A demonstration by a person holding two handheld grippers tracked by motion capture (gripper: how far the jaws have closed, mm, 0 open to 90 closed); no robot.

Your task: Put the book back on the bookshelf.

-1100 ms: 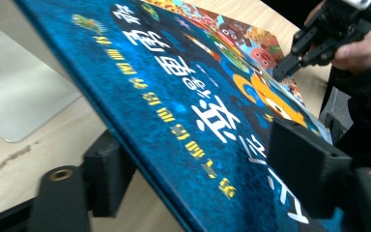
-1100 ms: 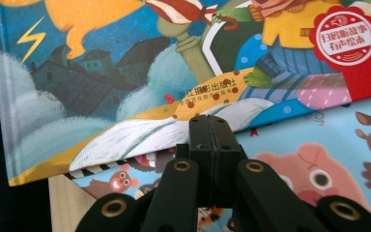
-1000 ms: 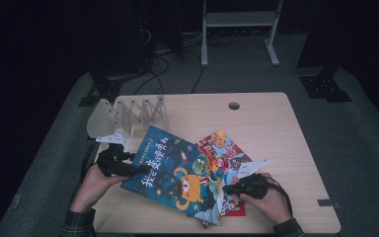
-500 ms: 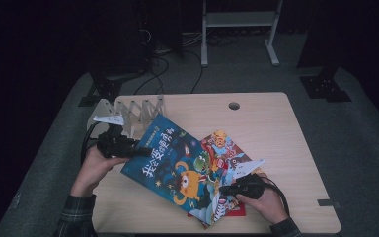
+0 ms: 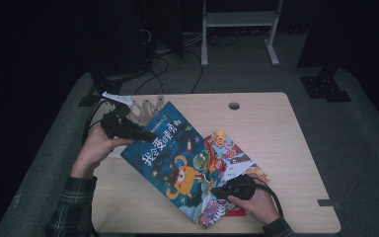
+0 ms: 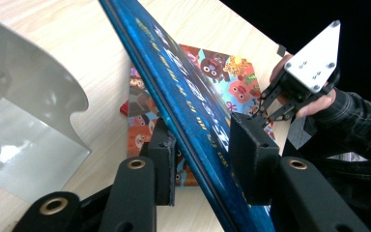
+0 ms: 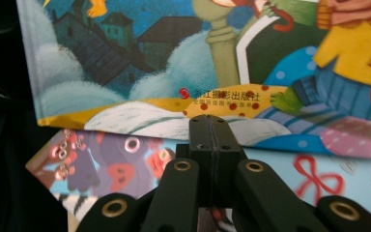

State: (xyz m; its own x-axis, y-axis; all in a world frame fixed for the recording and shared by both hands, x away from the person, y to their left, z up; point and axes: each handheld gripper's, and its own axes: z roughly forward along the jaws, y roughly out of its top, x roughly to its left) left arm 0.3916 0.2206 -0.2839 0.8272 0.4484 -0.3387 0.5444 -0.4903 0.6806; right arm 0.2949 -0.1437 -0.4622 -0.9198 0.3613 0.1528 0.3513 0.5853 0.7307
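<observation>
1. Jaws of the left gripper (image 6: 200,159), just closing, straddle the blue book's (image 5: 170,158) raised edge.
2. Right gripper (image 7: 211,130), jaws fully together, steadies its lower corner.
3. Book is half lifted near the table's (image 5: 286,128) left edge; racking in the book stand (image 5: 140,106) remains.

We see the blue book (image 5: 175,158), its cover deep blue with pale lettering, an orange creature and a green one. Beneath it lies a second book (image 5: 227,153) patterned in red, orange and turquoise cartoon animals. The table (image 5: 271,123) is pale wood-grain; the rack (image 6: 24,125) is silver-grey.
</observation>
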